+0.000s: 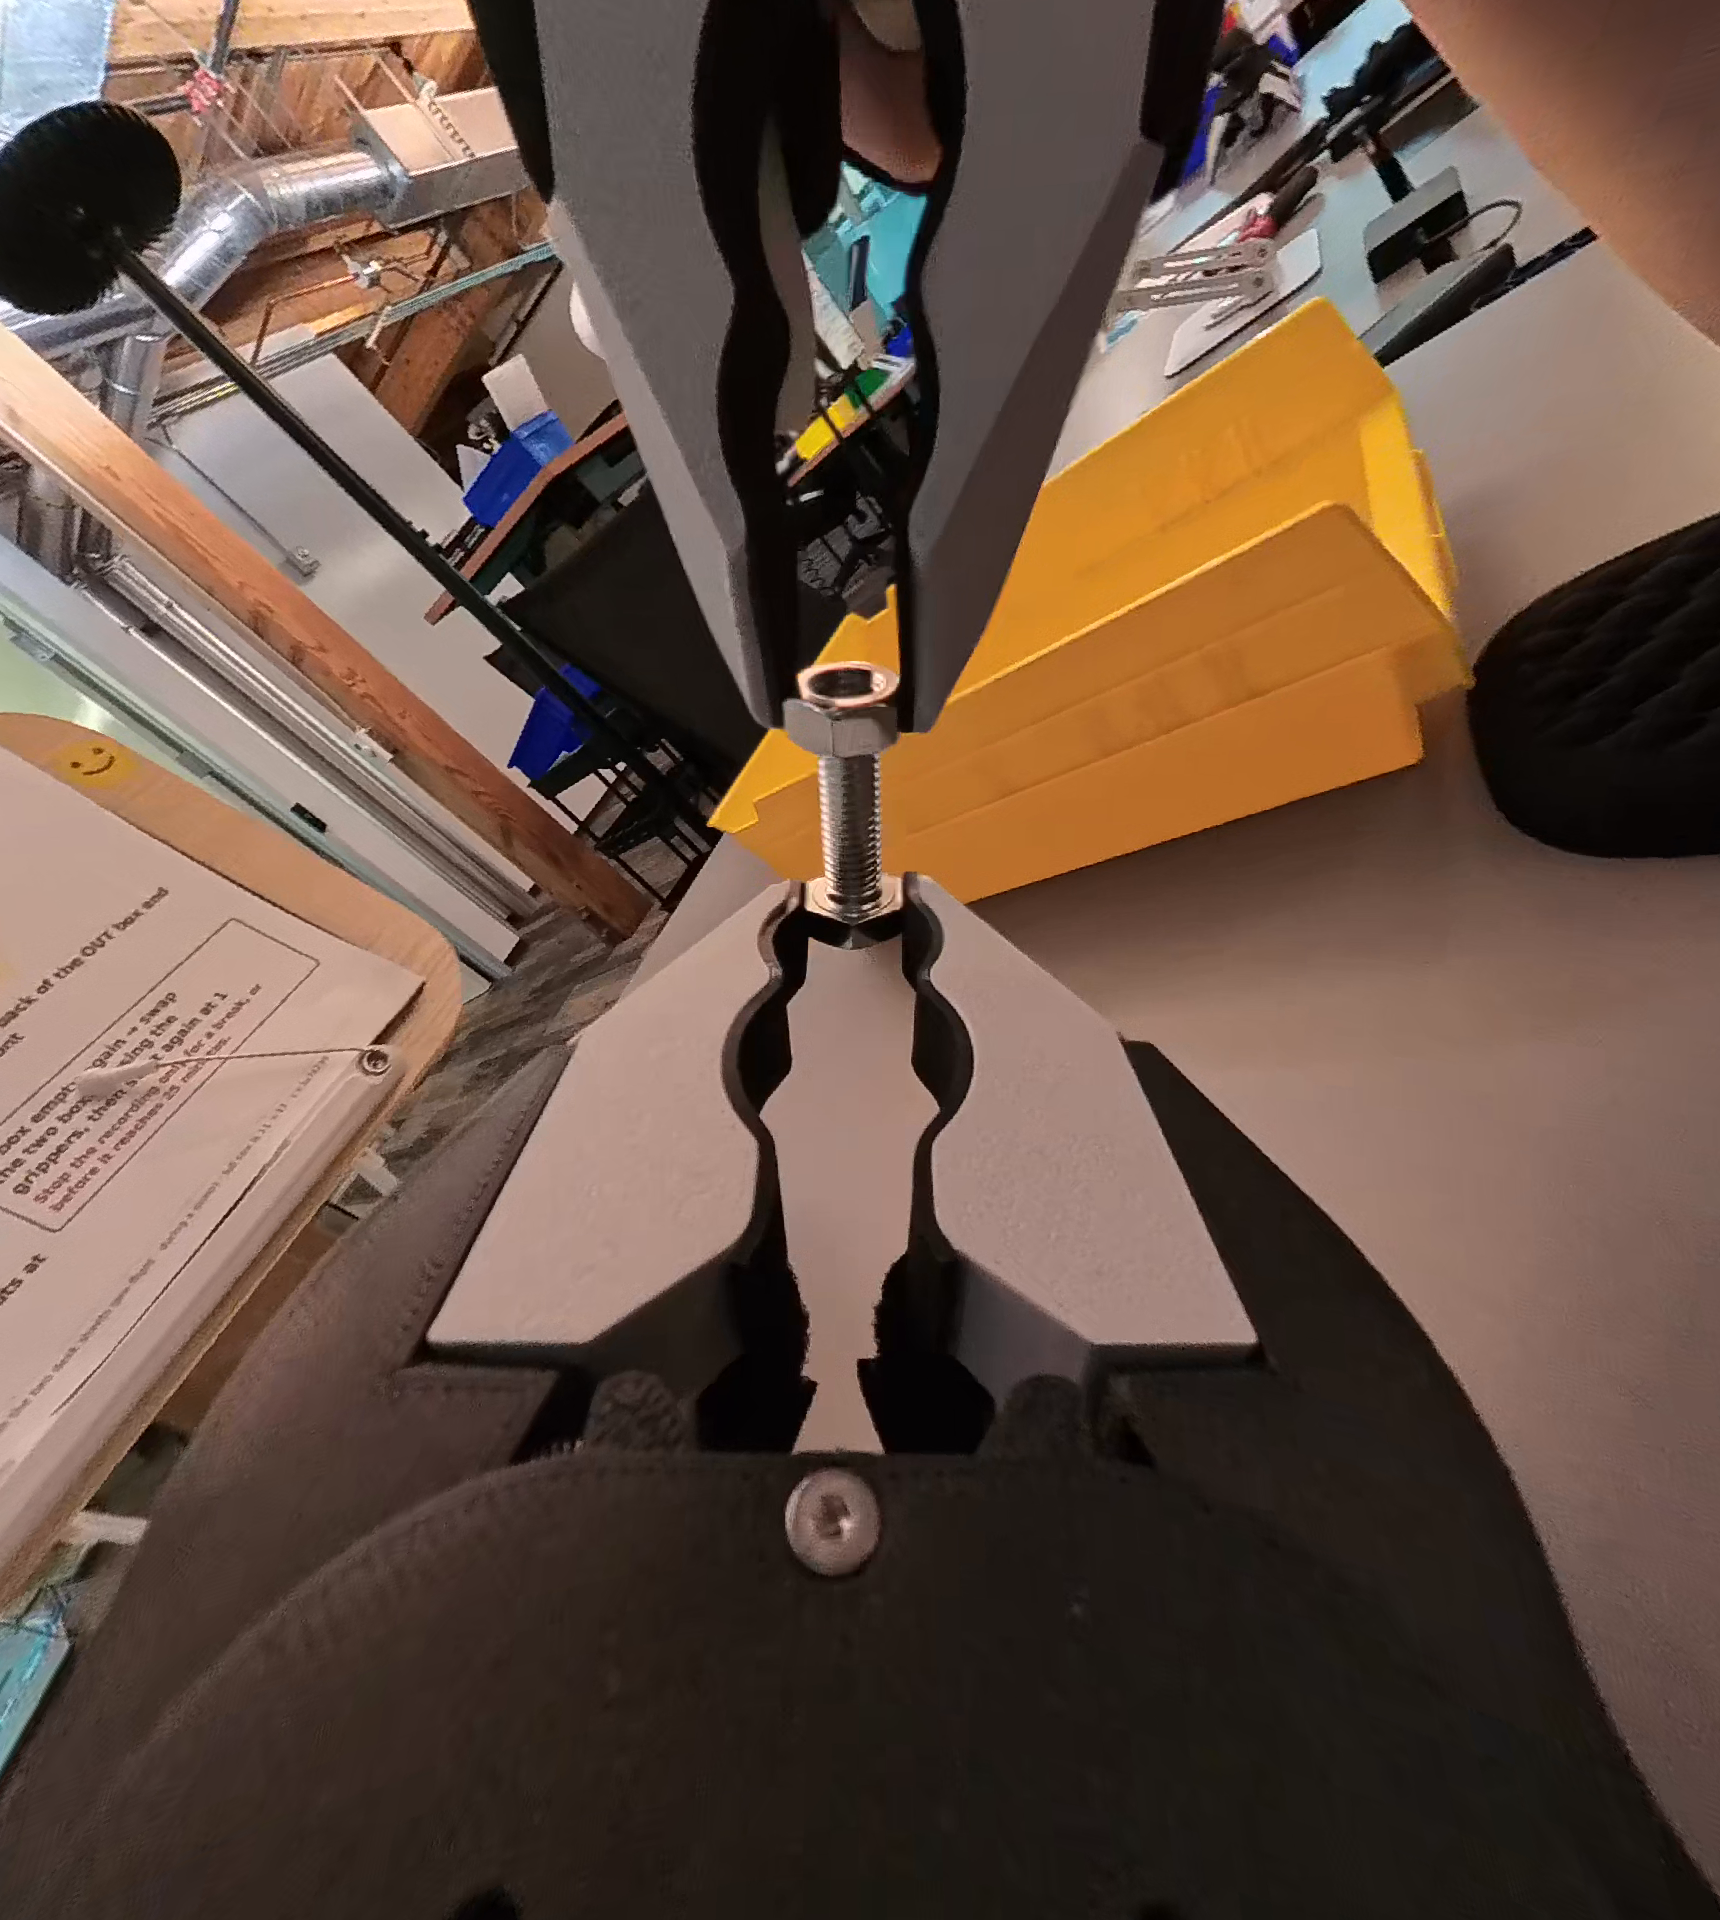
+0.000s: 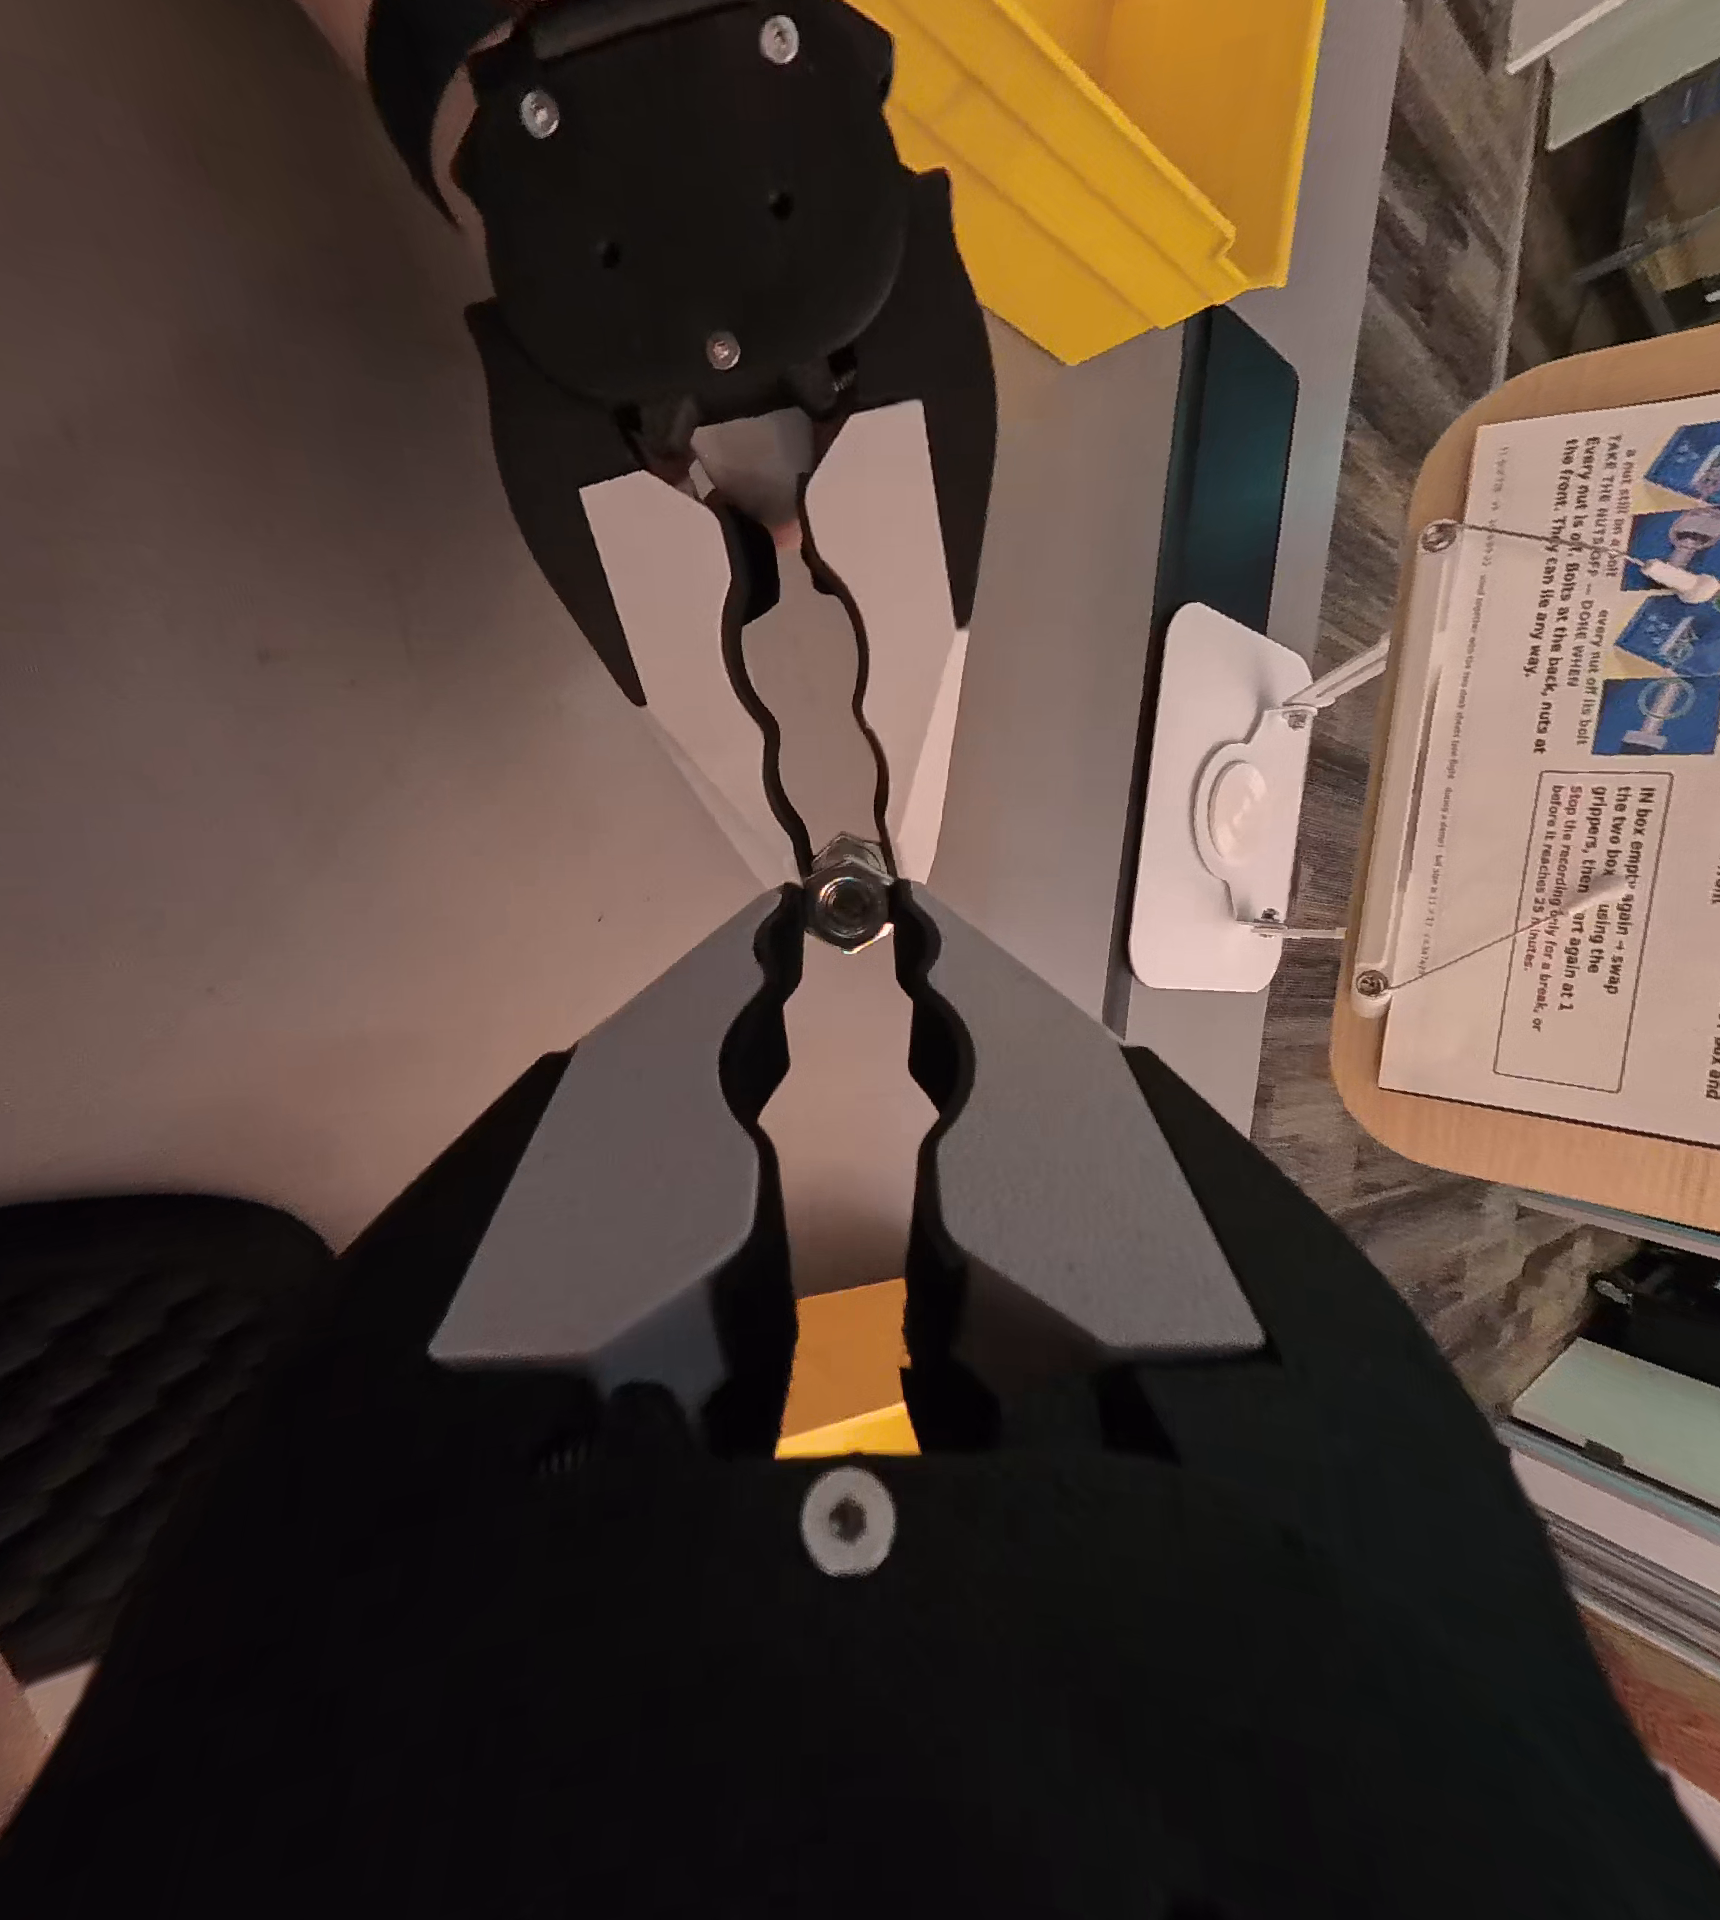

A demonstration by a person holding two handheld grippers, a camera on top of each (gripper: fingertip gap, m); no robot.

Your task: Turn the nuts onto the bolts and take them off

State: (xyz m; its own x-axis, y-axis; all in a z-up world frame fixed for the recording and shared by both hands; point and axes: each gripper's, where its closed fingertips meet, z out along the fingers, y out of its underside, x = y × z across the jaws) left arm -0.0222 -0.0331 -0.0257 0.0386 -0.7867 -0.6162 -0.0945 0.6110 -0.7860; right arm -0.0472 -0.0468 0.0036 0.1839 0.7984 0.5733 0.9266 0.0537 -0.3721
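A silver bolt [image 1: 848, 821] is held in the air between my two grippers, over the grey table [image 1: 1407, 1091]. My left gripper [image 1: 851, 916] is shut on the bolt's hex head at the lower end. In the left wrist view my right gripper [image 1: 843, 712] comes down from above and is shut on a silver hex nut [image 1: 840, 719] at the tip of the thread. In the right wrist view my right gripper [image 2: 840, 914] grips the nut [image 2: 840, 916], seen end-on. The left gripper [image 2: 840, 854] faces it from above and holds the bolt head [image 2: 843, 854] just behind the nut.
Stacked yellow bins [image 1: 1178, 644] lie on the table behind the grippers and show in the right wrist view [image 2: 1074, 156]. A black textured pad [image 1: 1666, 686] lies at the right. A wooden board with an instruction sheet [image 2: 1604, 748] stands past the table edge, beside a white base plate [image 2: 1214, 800]. The grippers' ends are close to 4 cm from one another.
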